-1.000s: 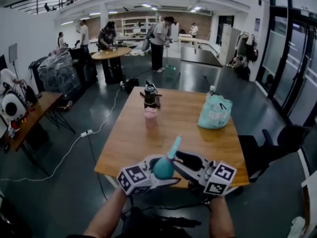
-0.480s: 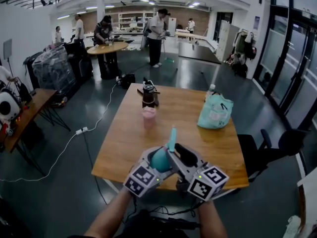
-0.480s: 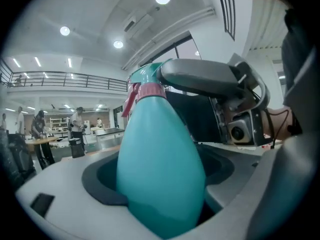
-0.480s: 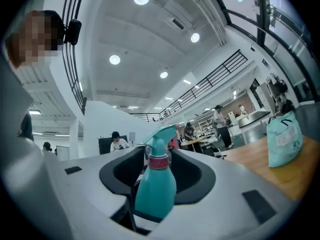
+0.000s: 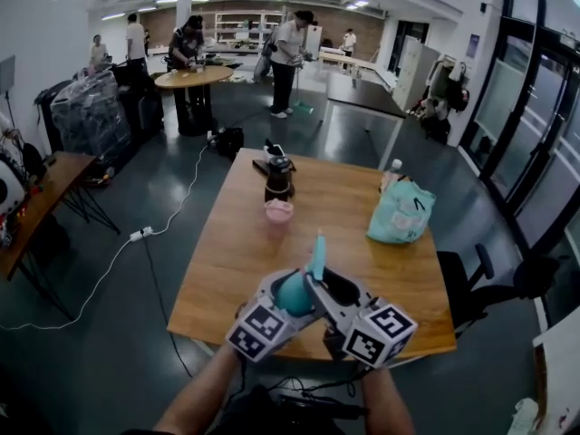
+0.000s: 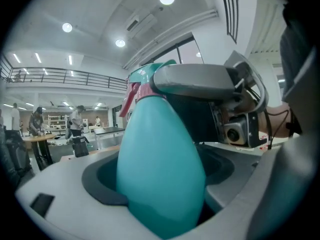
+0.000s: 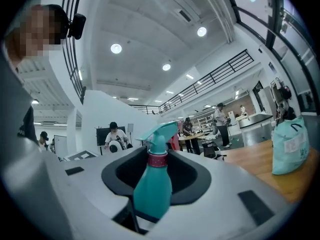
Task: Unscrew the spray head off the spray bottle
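Note:
A teal spray bottle [image 5: 294, 295] with a red collar stands upright over the wooden table's [image 5: 362, 270] near edge. My left gripper [image 5: 290, 302] is shut on its round body [image 6: 160, 169], which fills that gripper's view. The spray head [image 5: 317, 252] points up and away. My right gripper [image 5: 323, 285] comes in from the right, and the neck and spray head [image 7: 161, 131] stand between its jaws. Those jaws have just been closing, with a gap still showing on both sides of the bottle [image 7: 152, 184]. In the left gripper view one right finger [image 6: 200, 81] lies across the head.
A pink cup [image 5: 278, 212] and a dark flask [image 5: 277, 178] stand mid-table. A teal bag [image 5: 401, 211] sits at the right. A white cable [image 5: 136, 238] runs over the floor at the left. People work at tables far behind.
The right gripper has moved in from the right and its jaws now sit around the bottle's top. Both grippers and the bottle have shifted slightly across the table's near edge.

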A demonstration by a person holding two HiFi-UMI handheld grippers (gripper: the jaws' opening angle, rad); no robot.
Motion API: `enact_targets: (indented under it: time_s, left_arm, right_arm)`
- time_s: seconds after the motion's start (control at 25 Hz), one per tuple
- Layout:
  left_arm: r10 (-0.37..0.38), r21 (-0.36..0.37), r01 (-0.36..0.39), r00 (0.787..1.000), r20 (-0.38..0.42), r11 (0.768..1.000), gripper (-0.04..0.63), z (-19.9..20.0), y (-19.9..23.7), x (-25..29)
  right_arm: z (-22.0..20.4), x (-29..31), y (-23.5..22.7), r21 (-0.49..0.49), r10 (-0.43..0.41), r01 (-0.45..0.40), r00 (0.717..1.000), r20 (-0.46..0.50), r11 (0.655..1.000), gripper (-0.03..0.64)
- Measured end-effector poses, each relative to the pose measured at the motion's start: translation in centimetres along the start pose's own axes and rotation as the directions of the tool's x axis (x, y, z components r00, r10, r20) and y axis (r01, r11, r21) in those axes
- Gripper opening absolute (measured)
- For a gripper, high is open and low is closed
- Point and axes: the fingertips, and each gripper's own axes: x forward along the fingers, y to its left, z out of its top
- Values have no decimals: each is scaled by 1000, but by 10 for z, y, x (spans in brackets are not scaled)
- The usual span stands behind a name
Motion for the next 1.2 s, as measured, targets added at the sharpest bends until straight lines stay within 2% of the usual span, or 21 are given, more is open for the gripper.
enact_targets:
  time_s: [0.2, 0.4, 0.52, 0.68, 0.8, 1.04, 1.2]
  left_arm:
    - [-125, -7, 125, 992, 18, 992, 423, -6, 2, -6]
    - [-250, -13, 251, 967, 39, 968, 423, -2, -7, -13]
    - [-303, 4, 303, 952, 51, 953, 423, 5, -11, -17]
    - [-342, 25, 341, 937, 73, 940, 423, 17, -20, -16]
    - [-311, 18, 311, 946, 86, 950, 423, 23, -21, -7]
    - [-146, -26, 148, 987, 72, 989, 423, 25, -9, 19]
    - [-12, -45, 14, 999, 34, 999, 423, 17, 3, 33]
  right_arm:
    - [-6, 11, 4, -2, 76, -76, 997, -10, 997, 129]
    - [-5, 8, 10, 1, 183, -183, 983, 0, 983, 130]
    - [1, 5, 13, -3, 275, -275, 961, 20, 961, 130]
    - [10, -4, 14, -9, 397, -397, 917, 45, 918, 130]
    - [16, -9, 8, -39, 400, -399, 916, 40, 916, 134]
    - [24, -17, -17, -38, 279, -277, 959, 55, 960, 161]
    - [17, -16, -34, -26, 152, -151, 988, 42, 988, 163]
